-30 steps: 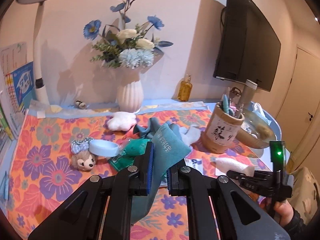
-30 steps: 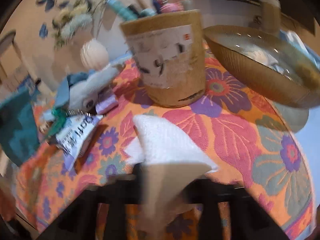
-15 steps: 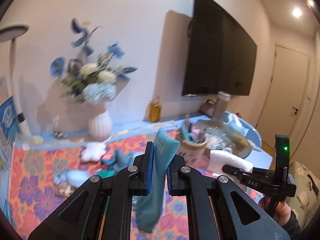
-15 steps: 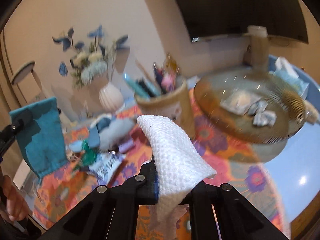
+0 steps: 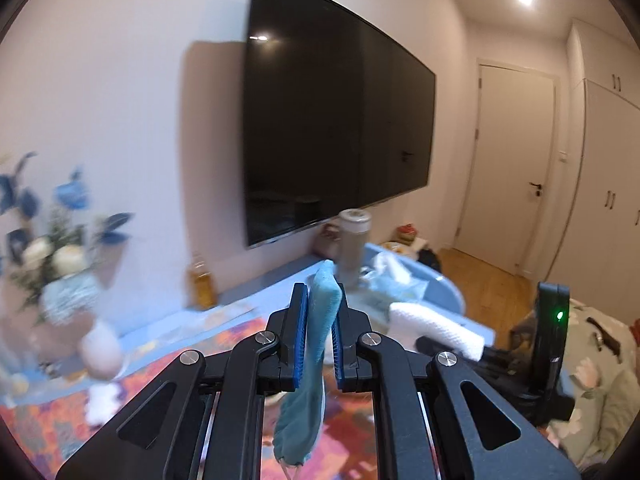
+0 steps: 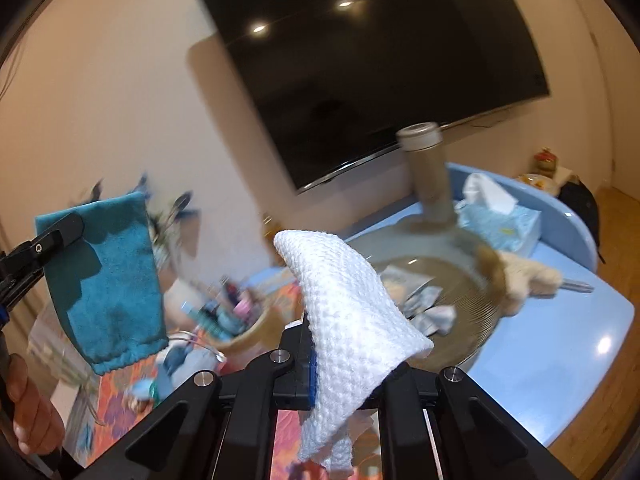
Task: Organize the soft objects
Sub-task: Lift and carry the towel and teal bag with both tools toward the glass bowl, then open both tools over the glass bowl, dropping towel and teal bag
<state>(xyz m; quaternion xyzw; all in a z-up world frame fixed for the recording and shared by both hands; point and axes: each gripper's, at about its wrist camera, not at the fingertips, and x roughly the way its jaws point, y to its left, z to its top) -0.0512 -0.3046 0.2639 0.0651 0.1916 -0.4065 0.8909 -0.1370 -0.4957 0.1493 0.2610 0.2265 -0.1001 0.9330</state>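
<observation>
Two soft cloths being held up off the table, one in each gripper.

The left gripper is clamping its blue-padded jaws on a teal velvety drawstring pouch, which is hanging limp below them, clear of the orange flowered tablecloth. The right gripper is pinching a white waffle-knit cloth by one end, the rest flopping over and trailing underneath, above the near edge of the blue table. Beyond it, toward the table's far right corner, a shallow ribbed glass bowl, a tall grey cylinder and a blue tissue pack are standing close together. Likely risks: the trailing white cloth may be snagging the bowl or toppling the cylinder when passing low, and either limp fabric may be slipping from so narrow a pinch.
</observation>
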